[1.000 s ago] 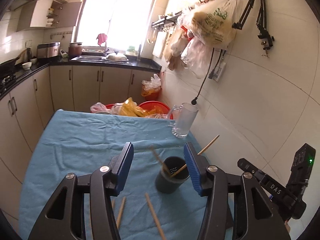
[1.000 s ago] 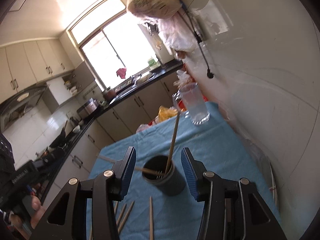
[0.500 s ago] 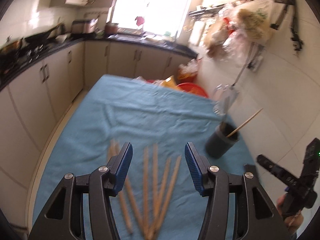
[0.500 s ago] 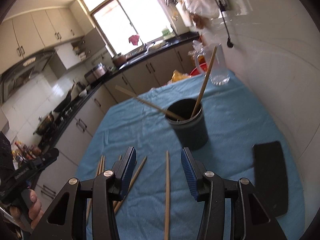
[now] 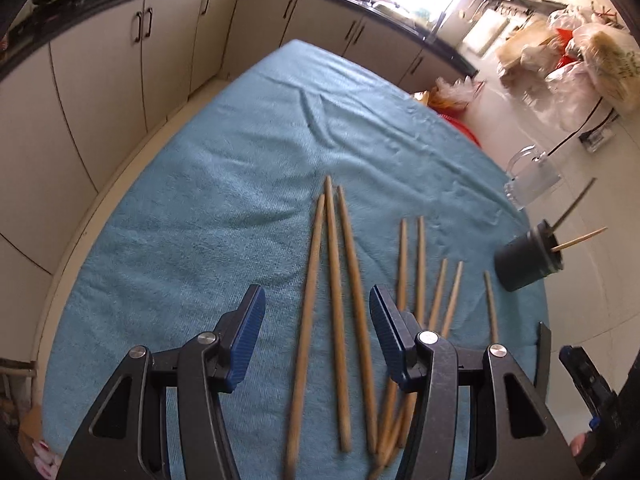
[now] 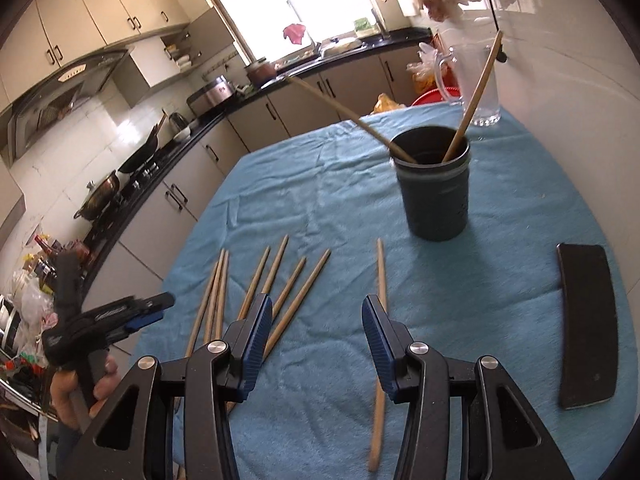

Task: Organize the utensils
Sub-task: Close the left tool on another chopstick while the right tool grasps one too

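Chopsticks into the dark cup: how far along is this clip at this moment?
Early. Done: two chopsticks stand in the dark cup. In hand: nothing; the left gripper and right gripper are both open and empty above the blue towel. Left: eight loose chopsticks lie on the towel, a group of three between the left gripper's fingers, four beside them, and a single chopstick nearest the right gripper.

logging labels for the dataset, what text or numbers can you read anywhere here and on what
None can be read for certain.
Left gripper handle, seen from the right wrist: white lettering, too blurred to read.
Plastic bag hanging on the wall: dark print, too blurred to read.
Dark cup with two chopsticks in it: a faint mark on its side, too small to read.
Black flat object: no text visible.
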The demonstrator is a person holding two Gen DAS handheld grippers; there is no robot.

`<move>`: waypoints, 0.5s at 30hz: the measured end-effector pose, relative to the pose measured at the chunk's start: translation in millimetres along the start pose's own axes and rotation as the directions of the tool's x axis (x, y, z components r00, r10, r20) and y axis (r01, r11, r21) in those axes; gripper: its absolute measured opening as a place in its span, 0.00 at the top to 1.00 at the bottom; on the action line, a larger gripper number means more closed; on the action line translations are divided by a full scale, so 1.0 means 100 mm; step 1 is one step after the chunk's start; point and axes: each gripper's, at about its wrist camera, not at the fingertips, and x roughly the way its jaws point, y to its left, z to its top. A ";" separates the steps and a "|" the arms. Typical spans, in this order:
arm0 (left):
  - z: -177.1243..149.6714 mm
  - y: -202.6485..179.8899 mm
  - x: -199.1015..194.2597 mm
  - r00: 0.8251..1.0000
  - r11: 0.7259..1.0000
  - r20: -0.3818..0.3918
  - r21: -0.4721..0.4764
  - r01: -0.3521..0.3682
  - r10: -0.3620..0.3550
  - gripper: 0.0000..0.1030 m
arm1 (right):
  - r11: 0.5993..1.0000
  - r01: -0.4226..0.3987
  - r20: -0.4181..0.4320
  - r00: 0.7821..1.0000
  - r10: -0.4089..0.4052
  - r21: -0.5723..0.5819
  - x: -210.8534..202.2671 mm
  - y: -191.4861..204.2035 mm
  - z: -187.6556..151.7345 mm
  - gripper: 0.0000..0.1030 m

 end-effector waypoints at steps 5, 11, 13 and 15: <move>0.09 -0.05 0.24 0.999 0.999 -0.033 0.031 -0.034 0.035 0.61 | 1.000 0.011 -0.013 1.000 -0.011 -0.008 0.06 0.04 -0.04 0.51; 0.10 -0.13 0.49 0.991 0.989 -0.066 0.101 -0.113 0.119 0.78 | 1.000 0.015 -0.057 0.998 -0.015 0.006 0.17 0.03 -0.04 0.51; 0.11 -0.14 0.52 0.989 0.985 -0.052 0.112 -0.132 0.138 0.83 | 1.000 0.022 -0.072 0.997 -0.021 0.007 0.22 0.03 -0.04 0.51; 0.12 -0.16 0.54 0.986 0.979 -0.038 0.131 -0.156 0.162 0.85 | 1.000 0.025 -0.091 0.996 -0.024 0.003 0.30 0.07 -0.02 0.51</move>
